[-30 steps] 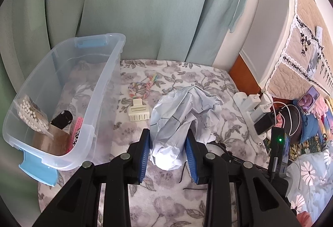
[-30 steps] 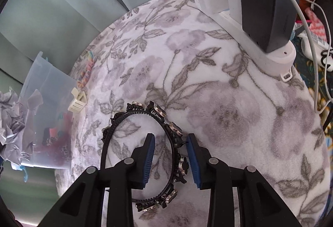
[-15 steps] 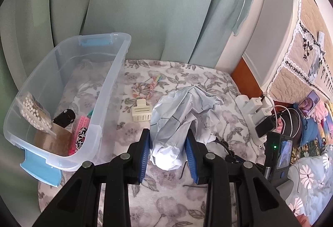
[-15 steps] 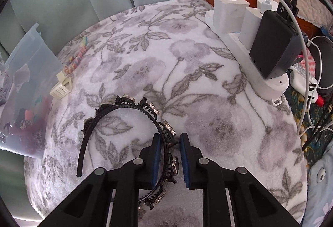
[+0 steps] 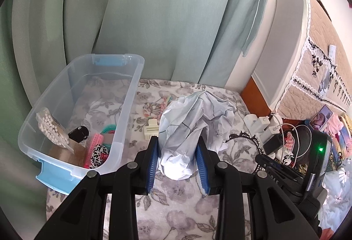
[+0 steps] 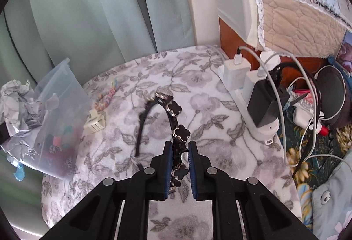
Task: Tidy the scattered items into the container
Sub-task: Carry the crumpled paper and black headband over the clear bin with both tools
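The left wrist view looks into the clear plastic container (image 5: 123,112), showing a pack of cotton swabs (image 5: 52,127), a black item, a pink comb and a leopard-print piece at its near end; the right wrist view shows only a corner of that container (image 6: 66,90), its contents a blur of colour through the wall. The left gripper (image 5: 177,158) is clamped on a crumpled ball of paper (image 5: 193,121), held just right of the container above the floral blanket (image 5: 176,213). The right gripper (image 6: 178,165) has just been closing, and its jaws now stand narrow, pinching a black headband (image 6: 176,114) studded with clover shapes, whose free end hangs above the blanket. A cream hair claw (image 6: 95,122) and a multicoloured braided tie (image 6: 107,98) lie loose on the blanket beside the container. Only the right view shows the power strip (image 6: 261,127) with its white and black chargers clearly. No brand or label can be read; faint letters on the right gripper's body in the left view are too small to tell.
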`<state>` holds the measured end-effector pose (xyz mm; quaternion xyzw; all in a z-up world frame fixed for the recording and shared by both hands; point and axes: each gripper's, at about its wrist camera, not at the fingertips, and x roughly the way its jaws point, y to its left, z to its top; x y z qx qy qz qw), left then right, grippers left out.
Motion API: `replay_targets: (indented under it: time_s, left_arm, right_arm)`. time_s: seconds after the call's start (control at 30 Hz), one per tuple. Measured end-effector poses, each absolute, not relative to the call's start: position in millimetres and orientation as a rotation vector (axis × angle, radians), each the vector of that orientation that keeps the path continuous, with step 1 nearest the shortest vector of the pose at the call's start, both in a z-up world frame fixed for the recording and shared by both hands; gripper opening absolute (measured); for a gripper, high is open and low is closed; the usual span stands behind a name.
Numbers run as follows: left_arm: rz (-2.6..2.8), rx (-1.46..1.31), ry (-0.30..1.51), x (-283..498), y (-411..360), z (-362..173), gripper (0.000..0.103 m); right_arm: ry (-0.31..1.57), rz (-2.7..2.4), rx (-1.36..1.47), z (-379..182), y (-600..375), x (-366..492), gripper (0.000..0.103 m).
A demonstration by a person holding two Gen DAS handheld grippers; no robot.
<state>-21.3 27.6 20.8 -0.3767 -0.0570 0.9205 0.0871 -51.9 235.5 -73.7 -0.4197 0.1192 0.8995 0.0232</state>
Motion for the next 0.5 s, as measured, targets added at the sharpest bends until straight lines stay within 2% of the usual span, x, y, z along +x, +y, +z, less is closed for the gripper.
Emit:
replay_targets:
  time_s: [0.13,0.5]
  left_arm:
    - [2.757,-1.085,-0.172,-14,24,30,0.034]
    - [2.774,-1.024,-0.173,2,20,44,0.034]
  right_arm:
    - [0.344,2.848,-1.232,-50,230,-48,0.011]
    - [0.347,2.895,-1.163,-28,229,-27,0.01]
